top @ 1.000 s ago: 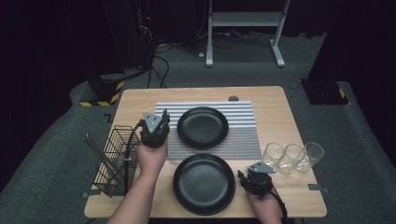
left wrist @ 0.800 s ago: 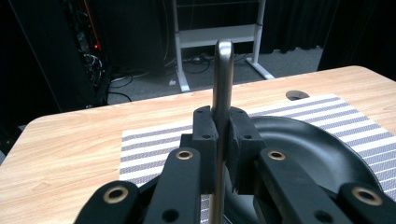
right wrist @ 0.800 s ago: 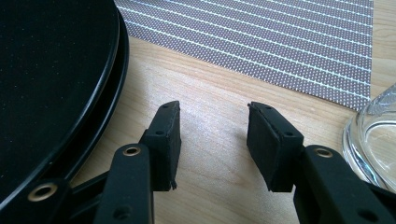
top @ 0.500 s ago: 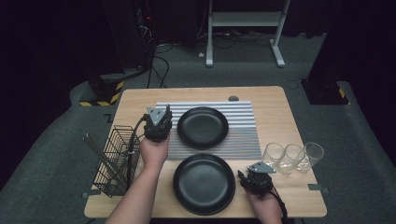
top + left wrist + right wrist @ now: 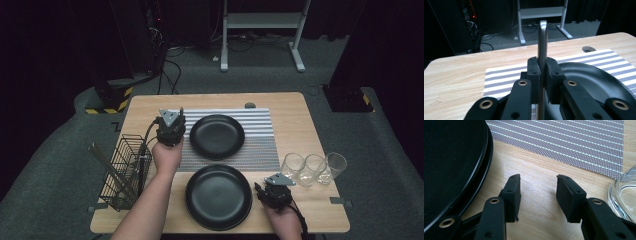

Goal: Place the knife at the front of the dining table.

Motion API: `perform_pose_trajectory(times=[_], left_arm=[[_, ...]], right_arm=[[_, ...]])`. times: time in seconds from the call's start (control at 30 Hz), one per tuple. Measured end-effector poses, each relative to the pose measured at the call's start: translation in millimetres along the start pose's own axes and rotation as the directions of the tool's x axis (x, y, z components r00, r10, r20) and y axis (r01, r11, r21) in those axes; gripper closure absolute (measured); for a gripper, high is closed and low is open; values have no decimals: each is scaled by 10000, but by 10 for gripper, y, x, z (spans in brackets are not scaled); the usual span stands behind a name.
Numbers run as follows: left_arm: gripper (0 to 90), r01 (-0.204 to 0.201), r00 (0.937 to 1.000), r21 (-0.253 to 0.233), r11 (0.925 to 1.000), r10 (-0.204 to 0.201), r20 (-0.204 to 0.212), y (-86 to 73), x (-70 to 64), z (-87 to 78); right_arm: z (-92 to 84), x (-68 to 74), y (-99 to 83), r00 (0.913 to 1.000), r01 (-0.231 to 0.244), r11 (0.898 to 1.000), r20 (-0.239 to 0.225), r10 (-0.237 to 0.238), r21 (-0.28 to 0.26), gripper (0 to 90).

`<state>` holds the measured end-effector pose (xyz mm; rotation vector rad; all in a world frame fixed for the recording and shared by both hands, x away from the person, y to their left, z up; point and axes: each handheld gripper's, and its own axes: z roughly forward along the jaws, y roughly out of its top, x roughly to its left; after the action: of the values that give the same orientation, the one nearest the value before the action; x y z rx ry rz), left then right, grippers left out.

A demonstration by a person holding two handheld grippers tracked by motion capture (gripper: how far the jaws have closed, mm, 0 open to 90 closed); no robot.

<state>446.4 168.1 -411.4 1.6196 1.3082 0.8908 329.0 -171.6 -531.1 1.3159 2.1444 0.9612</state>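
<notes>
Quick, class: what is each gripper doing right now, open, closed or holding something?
Left gripper: closed on a metal utensil handle.
Right gripper: open, nothing between its fingers, above bare table.

High view: mounted above the person's side, aimed forward and down; the whole table [image 5: 300, 107], the floor around it and a stand behind are covered from well back.

Left gripper view: carried low on the left gripper [image 5: 542, 72], aimed level along its jaws across the striped mat [image 5: 506, 80] to the far table edge; very close.

Right gripper view: carried on the right gripper [image 5: 537, 192], tilted down at the tabletop, very close.

Shared by all three: mat and wood top. The far plate [image 5: 216, 136] is shared by high and left gripper views, the near plate [image 5: 218, 196] by high and right gripper views.
</notes>
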Motion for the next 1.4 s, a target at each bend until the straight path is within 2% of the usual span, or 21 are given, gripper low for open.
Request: perform_pose_trajectory(times=[0.23,0.33,0.7,0.9,1.17,1.4], left_arm=[[830,232,9997,193,9995,-234,81,7,70,104],[829,115,9999,357,9993,-116,47,14,85,176],[830,598,9981,610,9963,-607,131,1,159,348],[830,634,9978,733,9953,-646,149,-8,160,435],[830,935,9954,1012,9905,-949,97,-27,216,572],[830,949,9953,1085,9896,-965,102,-21,238,658]], right_arm=[[0,1,0,10000,7,10000,8,-7,0,543],[0,1,0,10000,4,10000,8,-4,-1,543],[1,3,1,10000,-16,10000,22,16,2,543],[6,4,6,10000,-45,10000,55,45,10,544],[6,4,6,10000,-39,10000,55,39,11,544],[6,4,6,10000,-42,10000,56,42,10,544]])
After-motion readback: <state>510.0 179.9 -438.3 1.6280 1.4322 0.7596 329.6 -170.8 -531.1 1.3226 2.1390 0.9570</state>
